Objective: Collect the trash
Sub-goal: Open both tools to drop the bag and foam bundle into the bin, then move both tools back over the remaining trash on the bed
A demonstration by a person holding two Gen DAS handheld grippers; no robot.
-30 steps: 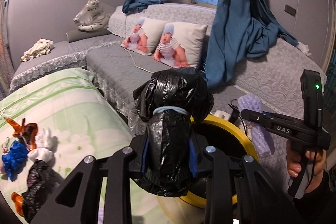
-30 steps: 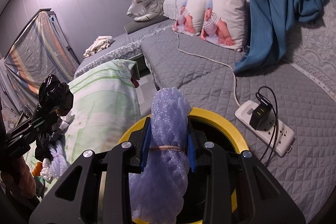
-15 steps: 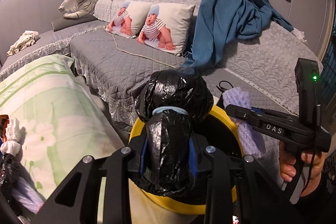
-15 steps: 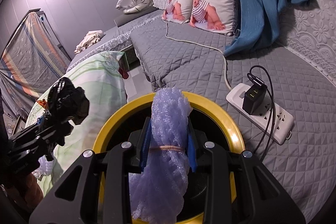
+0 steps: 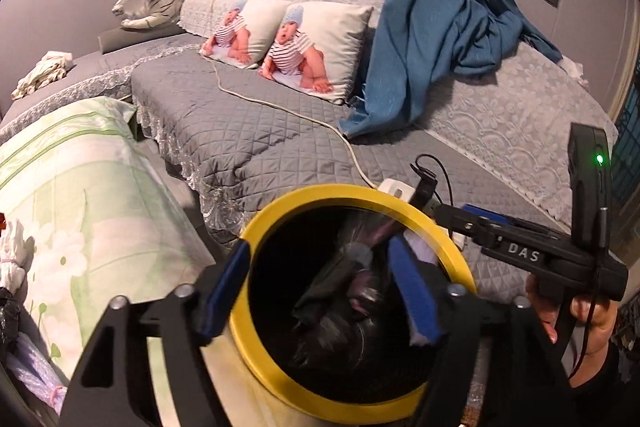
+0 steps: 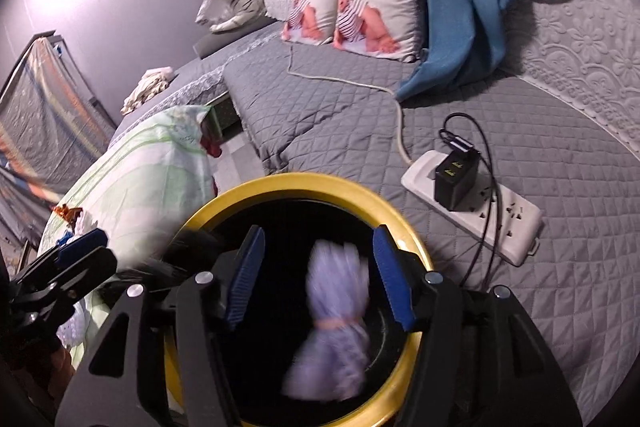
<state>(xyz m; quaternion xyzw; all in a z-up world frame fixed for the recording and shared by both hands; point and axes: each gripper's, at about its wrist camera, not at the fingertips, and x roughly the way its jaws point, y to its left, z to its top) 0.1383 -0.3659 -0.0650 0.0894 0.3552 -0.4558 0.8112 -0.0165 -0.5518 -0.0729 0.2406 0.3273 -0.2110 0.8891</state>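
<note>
A yellow-rimmed bin (image 5: 276, 215) with a black inside fills the lower middle of both views; its rim also shows in the right wrist view (image 6: 304, 183). My left gripper (image 5: 320, 291) is open over the bin, and a black bag bundle (image 5: 336, 319) falls blurred inside it. My right gripper (image 6: 318, 271) is open over the bin too, and a purple bubble-wrap bundle (image 6: 336, 319) tied with a band falls blurred between its jaws. The right gripper also shows at the right of the left wrist view (image 5: 472, 219).
A white power strip (image 6: 480, 203) with a black charger lies on the grey quilted sofa right of the bin. A green floral cloth (image 5: 80, 211) covers the surface at left, with more bundles (image 5: 16, 307) on it. Two baby-print pillows (image 5: 304, 47) and a blue curtain (image 5: 432, 39) lie behind.
Both grippers moved over the bin and opened. The black bag left the left gripper and the purple bundle left the right gripper; both now fall into the bin.
</note>
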